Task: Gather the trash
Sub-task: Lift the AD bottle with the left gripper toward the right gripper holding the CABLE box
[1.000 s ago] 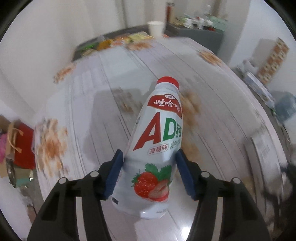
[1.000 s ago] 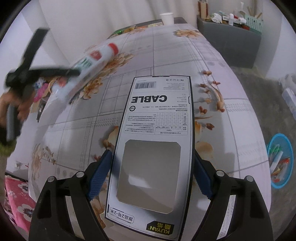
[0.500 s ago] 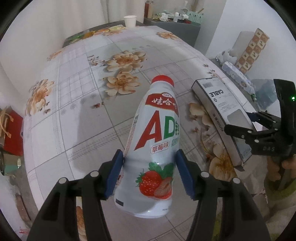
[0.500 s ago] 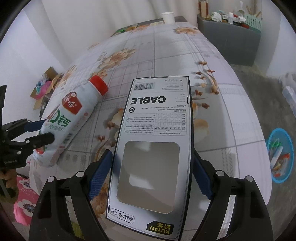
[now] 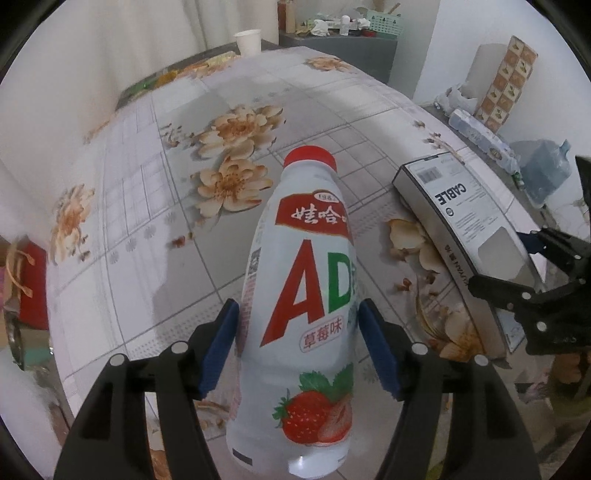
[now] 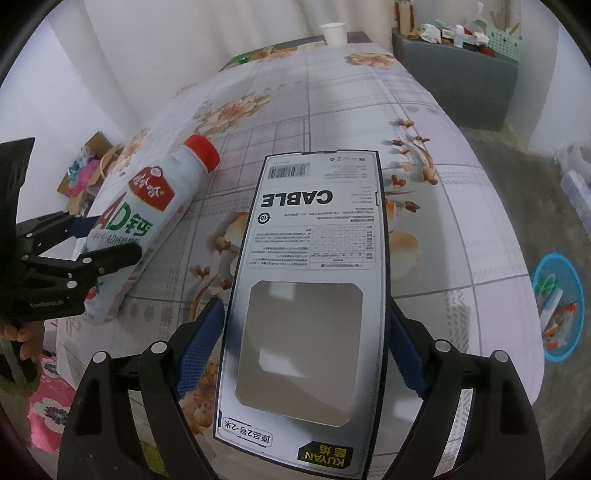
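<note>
A white strawberry-milk bottle (image 5: 306,295) with a red cap lies on the flowered tablecloth (image 5: 129,221) near the table's front corner, also seen in the right wrist view (image 6: 147,221). My left gripper (image 5: 298,314) straddles its body. The jaws are opening and the blue pads stand just off its sides. A flat white "CABLE" box (image 6: 314,229) lies on the cloth to the bottle's right (image 5: 465,206). My right gripper (image 6: 306,306) brackets its near half, jaws opening, with a thin gap at each pad. Each gripper shows in the other's view: the left (image 6: 110,238), the right (image 5: 504,262).
A paper cup (image 6: 333,33) stands at the table's far end. A grey cabinet (image 6: 454,62) with clutter is behind it. A blue basket (image 6: 557,306) with scraps sits on the floor at the right. Bags (image 5: 33,288) lie on the floor at the left.
The left gripper swung the bottle across and down onto the table beside the box, then its jaws widened off it. The right gripper stayed over the box and its jaws widened slightly.
</note>
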`<action>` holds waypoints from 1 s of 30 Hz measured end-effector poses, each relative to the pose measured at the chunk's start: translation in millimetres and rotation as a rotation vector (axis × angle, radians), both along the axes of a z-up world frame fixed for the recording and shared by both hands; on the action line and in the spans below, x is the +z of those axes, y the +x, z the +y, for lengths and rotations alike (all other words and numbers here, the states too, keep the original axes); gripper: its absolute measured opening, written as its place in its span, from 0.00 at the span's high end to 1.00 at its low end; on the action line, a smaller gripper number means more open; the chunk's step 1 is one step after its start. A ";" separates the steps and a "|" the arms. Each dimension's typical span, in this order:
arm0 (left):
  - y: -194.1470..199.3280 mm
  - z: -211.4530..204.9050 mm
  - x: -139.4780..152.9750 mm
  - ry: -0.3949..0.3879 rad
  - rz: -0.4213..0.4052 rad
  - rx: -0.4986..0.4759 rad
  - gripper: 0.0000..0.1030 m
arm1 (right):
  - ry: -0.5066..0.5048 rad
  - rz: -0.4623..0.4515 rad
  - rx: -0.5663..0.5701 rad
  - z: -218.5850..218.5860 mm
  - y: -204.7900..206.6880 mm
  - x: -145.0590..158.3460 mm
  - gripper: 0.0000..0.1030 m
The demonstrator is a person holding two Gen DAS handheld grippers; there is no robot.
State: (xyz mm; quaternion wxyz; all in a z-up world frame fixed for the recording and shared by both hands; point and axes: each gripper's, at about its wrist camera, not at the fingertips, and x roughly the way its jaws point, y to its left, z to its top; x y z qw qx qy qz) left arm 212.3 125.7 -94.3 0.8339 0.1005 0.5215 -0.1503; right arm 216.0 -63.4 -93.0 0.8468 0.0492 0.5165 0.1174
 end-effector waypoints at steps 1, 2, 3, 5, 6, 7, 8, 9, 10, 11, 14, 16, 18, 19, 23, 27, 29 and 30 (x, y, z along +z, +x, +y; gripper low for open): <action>0.3 -1.1 -0.5 0.007 -0.004 -0.001 0.36 | -0.002 -0.001 0.002 0.9 -0.2 -0.3 0.18; 0.5 -2.6 -1.7 0.016 -0.008 -0.001 0.36 | -0.007 -0.002 0.006 2.6 -0.5 -0.7 0.17; 1.5 -3.3 -2.9 0.022 -0.006 -0.001 0.36 | -0.012 -0.003 0.008 3.2 -0.6 -0.8 0.16; 4.1 -5.0 -8.1 0.023 0.018 -0.003 0.36 | -0.030 -0.006 0.014 5.4 -1.0 -1.1 0.15; 5.1 -4.8 -10.3 0.016 0.030 -0.003 0.36 | -0.040 -0.008 0.017 6.7 -1.2 -1.3 0.15; 6.2 -4.8 -11.7 0.014 0.034 0.001 0.36 | -0.043 -0.008 0.018 6.9 -0.8 -1.0 0.15; 6.1 -4.9 -12.3 0.014 0.032 0.000 0.36 | -0.044 -0.009 0.018 6.3 -1.2 -0.5 0.15; 6.3 -5.3 -12.5 0.018 0.028 -0.002 0.36 | -0.041 -0.008 0.018 6.0 -1.2 -0.4 0.15; 6.4 -5.5 -12.8 0.020 0.026 -0.002 0.36 | -0.037 -0.008 0.017 5.7 -1.2 -0.3 0.15; 6.7 -5.5 -13.2 0.019 0.024 -0.002 0.37 | -0.032 -0.008 0.016 4.8 -1.2 -0.3 0.15; 7.2 -5.1 -14.2 0.012 0.022 0.003 0.38 | -0.026 -0.009 0.014 3.4 -0.7 -0.7 0.15; 6.3 -4.8 -13.9 0.008 0.013 0.006 0.38 | -0.026 -0.009 0.015 2.1 -1.0 -0.3 0.15; 6.2 -4.7 -14.2 0.003 0.004 0.009 0.38 | -0.024 -0.010 0.013 1.4 -0.8 -0.2 0.15; 5.6 -4.2 -14.0 -0.003 -0.003 0.012 0.38 | -0.025 -0.011 0.015 1.3 -0.4 -0.1 0.16; 3.6 -2.0 -13.0 -0.033 -0.018 0.029 0.38 | -0.037 -0.018 0.006 -1.6 -0.6 1.3 0.24; 1.8 -0.8 -13.7 -0.045 -0.020 0.038 0.38 | -0.037 -0.019 0.006 -2.0 0.1 1.9 0.25; 0.9 -0.1 -12.8 -0.050 -0.028 0.042 0.38 | -0.039 -0.024 0.005 -1.3 0.0 2.0 0.25; 0.4 0.2 -12.6 -0.055 -0.030 0.044 0.38 | -0.036 -0.024 0.005 -1.3 0.2 1.9 0.25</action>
